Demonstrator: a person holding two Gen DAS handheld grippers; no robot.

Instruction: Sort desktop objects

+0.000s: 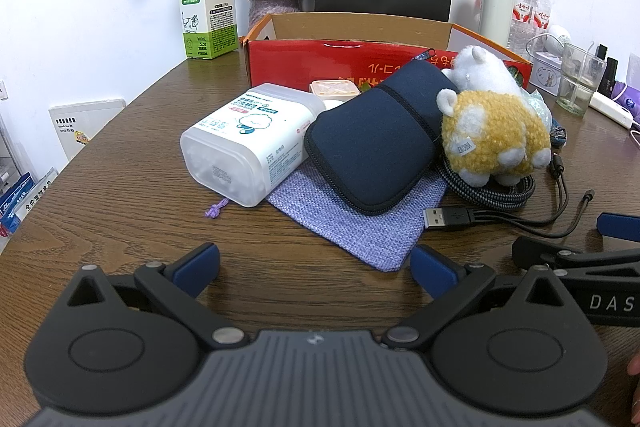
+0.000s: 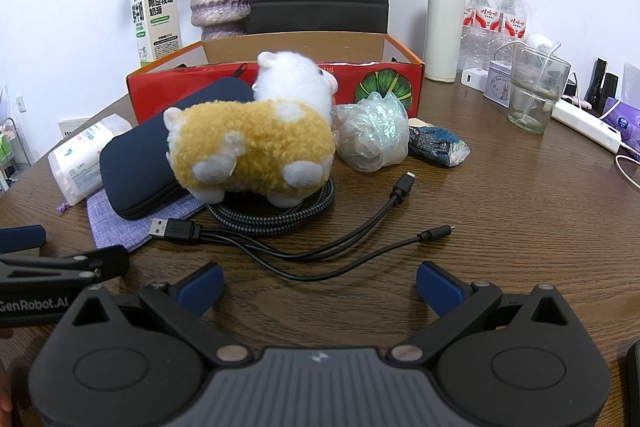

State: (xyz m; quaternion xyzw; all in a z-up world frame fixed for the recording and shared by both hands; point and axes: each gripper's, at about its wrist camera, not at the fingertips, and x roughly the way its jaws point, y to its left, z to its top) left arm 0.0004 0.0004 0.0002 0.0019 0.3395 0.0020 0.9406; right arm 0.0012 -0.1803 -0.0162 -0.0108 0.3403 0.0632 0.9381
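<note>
Both hand-held grippers hover low over the desk w/ jaws spread wide, nothing between them: left hand-held gripper, right hand-held gripper. The two sit side by side, each showing at the edge of the other's view.

The pile lies just ahead of both, in front of the red box, which stands open beyond it.

Handling, as a judgement:
- Yellow plush: light, soft, squashes; pinch across the body. It stands on the braided cable, straight ahead of the right hand-held gripper.
- White plush: same feel, behind the yellow one, leaning at the box.
- Navy pouch: padded, semi-stiff; grip the near edge. Rests partly on the tub & on the lilac bag.
- Tub: rigid plastic, smooth, prob. the heaviest here (looks full of small white bits); take it across the short sides.
- Lilac bag: flat, limp cloth, nearest the left hand-held gripper; needs an edge pinch.
- Splitter cable: thin, floppy, will trail; grab at the USB plug.
- Crumpled plastic & foil packet: very light, crinkly, ahead-right of the right hand-held gripper.
- Small peach case: hard, behind the tub, mostly hidden.

Counts: 2 plush, 2 cables, 1 pouch, 1 bag, 1 tub, 1 case, 1 packet, 1 plastic wad, 1 box.
</note>
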